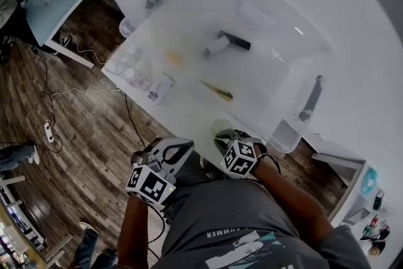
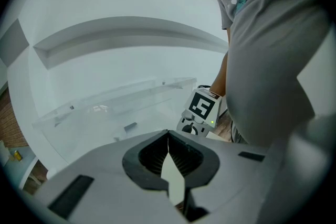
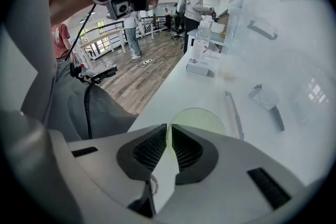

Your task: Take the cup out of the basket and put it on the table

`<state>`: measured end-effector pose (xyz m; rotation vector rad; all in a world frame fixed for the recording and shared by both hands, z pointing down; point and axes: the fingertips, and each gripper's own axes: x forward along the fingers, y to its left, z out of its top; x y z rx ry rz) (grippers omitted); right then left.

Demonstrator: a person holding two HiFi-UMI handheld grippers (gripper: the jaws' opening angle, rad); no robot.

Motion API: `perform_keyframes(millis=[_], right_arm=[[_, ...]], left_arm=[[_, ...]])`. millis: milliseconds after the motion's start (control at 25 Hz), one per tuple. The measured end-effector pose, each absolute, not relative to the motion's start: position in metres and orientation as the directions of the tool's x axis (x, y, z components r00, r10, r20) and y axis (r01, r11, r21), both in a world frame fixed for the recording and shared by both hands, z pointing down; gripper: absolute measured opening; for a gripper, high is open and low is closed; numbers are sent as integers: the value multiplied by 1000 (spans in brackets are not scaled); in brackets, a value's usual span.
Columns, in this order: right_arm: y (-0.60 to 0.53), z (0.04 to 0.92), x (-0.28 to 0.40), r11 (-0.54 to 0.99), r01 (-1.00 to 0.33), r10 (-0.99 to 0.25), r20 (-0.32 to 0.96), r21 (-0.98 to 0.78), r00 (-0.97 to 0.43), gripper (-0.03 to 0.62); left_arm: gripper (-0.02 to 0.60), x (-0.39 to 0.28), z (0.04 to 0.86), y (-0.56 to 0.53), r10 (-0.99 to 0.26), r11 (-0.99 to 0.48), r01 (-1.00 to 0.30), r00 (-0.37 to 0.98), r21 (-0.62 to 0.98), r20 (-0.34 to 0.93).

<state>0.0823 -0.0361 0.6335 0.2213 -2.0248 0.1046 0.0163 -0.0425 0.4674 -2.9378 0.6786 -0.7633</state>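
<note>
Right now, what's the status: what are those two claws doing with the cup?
Left gripper shut, empty, off the table edge. Right gripper pinching the green cup by the rim, at the table's near edge. Nothing crowding it.

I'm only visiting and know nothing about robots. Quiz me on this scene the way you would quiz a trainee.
1. True or false: the left gripper has its jaws spread wide around a bottle.
2. What are the jaws of the right gripper closed on? A) a black handle B) the rim of the pale green round cup C) a cable
3. Fill in: the cup is at the near edge of the ____.

Key: 1 false, its jaws are together with nothing between them; 2 B; 3 white table.
</note>
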Motion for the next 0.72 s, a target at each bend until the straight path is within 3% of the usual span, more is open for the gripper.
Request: perform_keyframes(millis=[720], right_arm=[[-35, 634, 77, 978, -207, -109, 894, 19, -434, 40]], left_arm=[[9, 21, 478, -36, -380, -922, -370, 795, -118, 472]])
